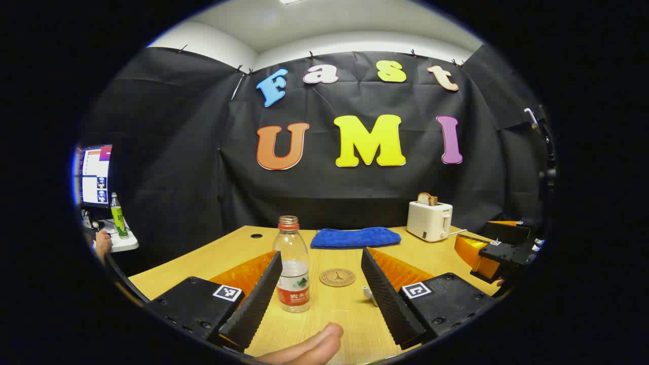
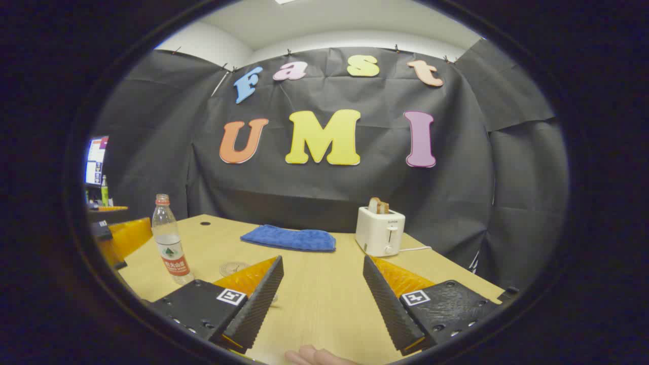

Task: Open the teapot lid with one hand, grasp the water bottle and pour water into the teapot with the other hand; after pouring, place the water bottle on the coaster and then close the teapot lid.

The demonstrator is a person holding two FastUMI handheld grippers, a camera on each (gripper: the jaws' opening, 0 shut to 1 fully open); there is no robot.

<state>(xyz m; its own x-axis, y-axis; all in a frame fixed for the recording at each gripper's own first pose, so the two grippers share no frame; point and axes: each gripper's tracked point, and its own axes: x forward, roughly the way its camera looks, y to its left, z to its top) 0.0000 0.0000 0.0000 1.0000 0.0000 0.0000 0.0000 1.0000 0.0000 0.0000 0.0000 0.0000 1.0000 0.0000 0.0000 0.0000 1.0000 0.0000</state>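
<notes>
Both grippers hover low over the counter (image 2: 324, 299), jaws wide apart, nothing held. Left gripper (image 1: 324, 291) faces the water bottle (image 1: 292, 266), which stands upright, uncapped, about a third full, at 11 o'clock just inside the left jaw; the coaster (image 1: 337, 277) lies flat dead ahead at 12, bare. A small white item (image 1: 366, 291) sits against the inner face of the right jaw, maybe the bottle cap, can't tell. Teapot: can't locate it from these frames. Likely step: approach before the bottle grasp. Do it well: shift so the bottle body centres between the jaws, clamp around the label at mid-height, keep it vertical since it's open. Right gripper (image 2: 324, 299) has open counter ahead at 12; here the bottle sits far off at 9 to 10, the coaster peeks behind its left jaw. Right gripper view gives the toaster (image 2: 380, 230) and blue cloth (image 2: 289, 238) closer; left gripper view adds the other gripper at 3 o'clock and a thumb (image 1: 309, 347) at 6.
</notes>
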